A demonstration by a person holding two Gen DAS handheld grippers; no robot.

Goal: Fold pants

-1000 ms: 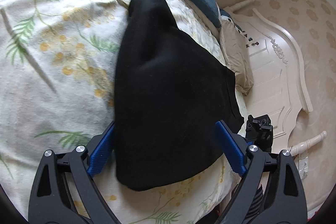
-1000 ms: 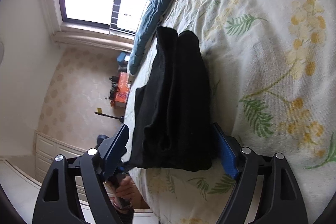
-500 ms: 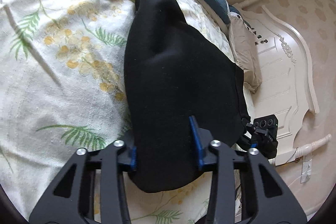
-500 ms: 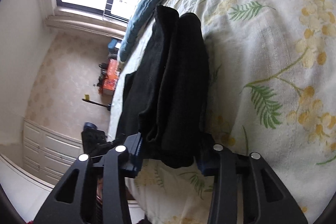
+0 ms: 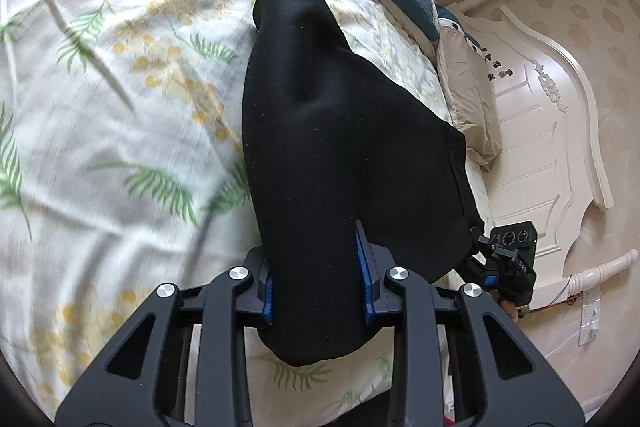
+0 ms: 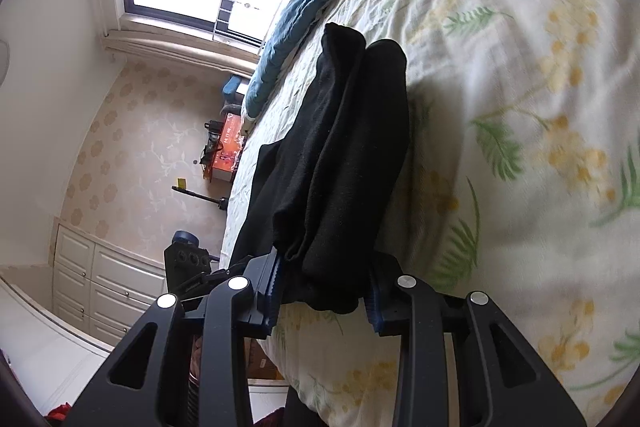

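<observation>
Pinching the near end of the black pants (image 5: 340,155) with both the left gripper (image 5: 316,291) and right gripper (image 6: 324,291) (jaws just closed on cloth), legs stretching straight away across the bed (image 5: 120,131).

Left gripper (image 5: 316,291): matte black skeletal linkage arms, silver round pivot screws, ribbed blue pads lining the jaws. Right gripper (image 6: 324,293) is built identically.

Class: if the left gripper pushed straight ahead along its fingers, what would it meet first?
The black pants: the left gripper is already clamped on their near end, so more cloth lies ahead, then probably the floral bedspread.
</observation>
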